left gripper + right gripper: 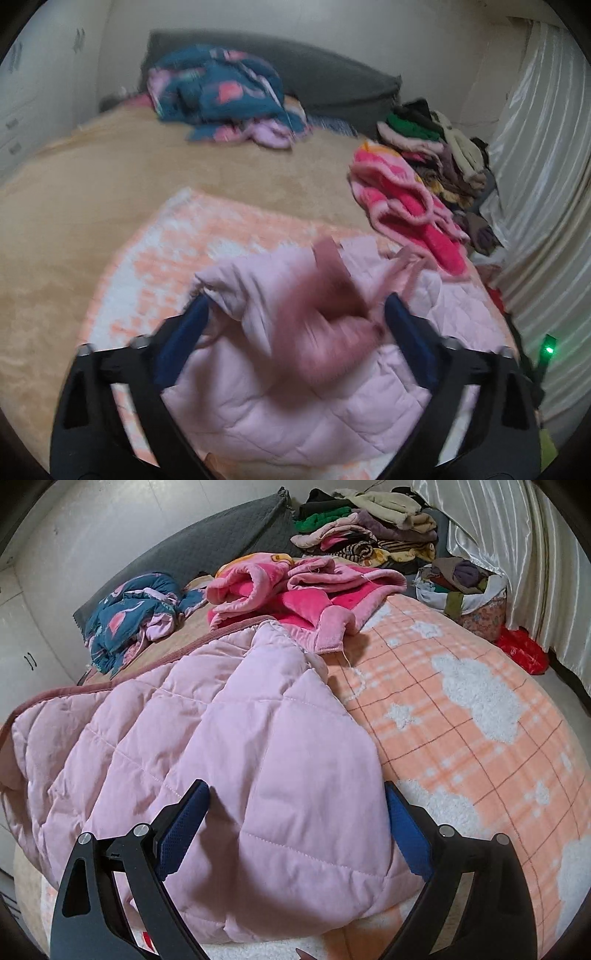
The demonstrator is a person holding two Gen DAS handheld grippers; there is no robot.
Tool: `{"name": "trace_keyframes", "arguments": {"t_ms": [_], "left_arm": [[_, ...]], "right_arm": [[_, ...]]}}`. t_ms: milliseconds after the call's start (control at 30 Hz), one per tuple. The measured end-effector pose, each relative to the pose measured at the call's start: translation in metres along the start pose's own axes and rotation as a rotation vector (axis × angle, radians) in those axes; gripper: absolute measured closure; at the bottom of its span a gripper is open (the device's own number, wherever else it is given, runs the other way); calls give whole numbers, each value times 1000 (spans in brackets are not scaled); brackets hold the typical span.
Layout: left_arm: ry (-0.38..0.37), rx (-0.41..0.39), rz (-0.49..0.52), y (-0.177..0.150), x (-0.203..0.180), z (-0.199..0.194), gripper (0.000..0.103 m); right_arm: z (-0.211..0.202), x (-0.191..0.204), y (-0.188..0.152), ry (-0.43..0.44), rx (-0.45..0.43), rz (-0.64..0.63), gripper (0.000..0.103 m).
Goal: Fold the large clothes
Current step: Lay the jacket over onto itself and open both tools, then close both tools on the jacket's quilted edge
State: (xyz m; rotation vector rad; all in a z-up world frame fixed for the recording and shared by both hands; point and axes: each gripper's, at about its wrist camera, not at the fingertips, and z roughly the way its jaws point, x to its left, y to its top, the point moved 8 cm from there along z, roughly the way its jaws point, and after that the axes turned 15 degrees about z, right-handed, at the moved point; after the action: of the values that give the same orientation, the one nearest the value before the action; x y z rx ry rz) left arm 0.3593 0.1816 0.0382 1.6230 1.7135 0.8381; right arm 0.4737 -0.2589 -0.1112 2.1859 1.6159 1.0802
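Note:
A pale pink quilted jacket (280, 398) lies bunched on an orange-and-white checked blanket (155, 258) on the bed. A darker pink lining or trim part (332, 328) is blurred over it in the left wrist view. My left gripper (295, 306) is open, its blue fingers (184, 339) either side of the jacket. In the right wrist view the jacket (229, 746) spreads over the blanket (461, 731), with a dusty pink trim along its far edge. My right gripper (295, 790) is open just above the jacket's near part, holding nothing.
A bright pink fleece garment (295, 598) lies beyond the jacket. A blue patterned garment (218, 92) lies by the grey headboard (332, 81). A stack of folded clothes (369, 531) and a filled basket (465, 590) stand by the white curtain (517, 546). The tan bedspread (110, 177) lies to the left.

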Motion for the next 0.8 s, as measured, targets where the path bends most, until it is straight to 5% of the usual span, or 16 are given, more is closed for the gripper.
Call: {"name": "trace_keyframes", "arguments": {"t_ms": [167,300,433,600,633,733,767,800], "left_arm": [[69,-93,55,17,9,-31,11],[115,-79,82,6,22,-29,10],[177,49,114,-37,44,9,9],[124,214,66,-106,62,63,9],[100,237,47,-119,63,70,9],[-9,259,-38,-141,60,81,11],[-24,253,-39,-142,58,82,30],[-35,248,-20,-139,53,82,74]], "right_arm": [[-16,2,7,13,-27,-11,11],[-28,4,18,7,-80,-48,11],[-24,8,28,-23,-89,-84,11],[3,9,25,-44,-21,-111,11],[10,8,22,-48,5,-123,14],[19,6,15,-39,5,-153,43],[18,7,15,-27,-1,-152,62],[14,10,14,-6,-13,-145,75]]}}
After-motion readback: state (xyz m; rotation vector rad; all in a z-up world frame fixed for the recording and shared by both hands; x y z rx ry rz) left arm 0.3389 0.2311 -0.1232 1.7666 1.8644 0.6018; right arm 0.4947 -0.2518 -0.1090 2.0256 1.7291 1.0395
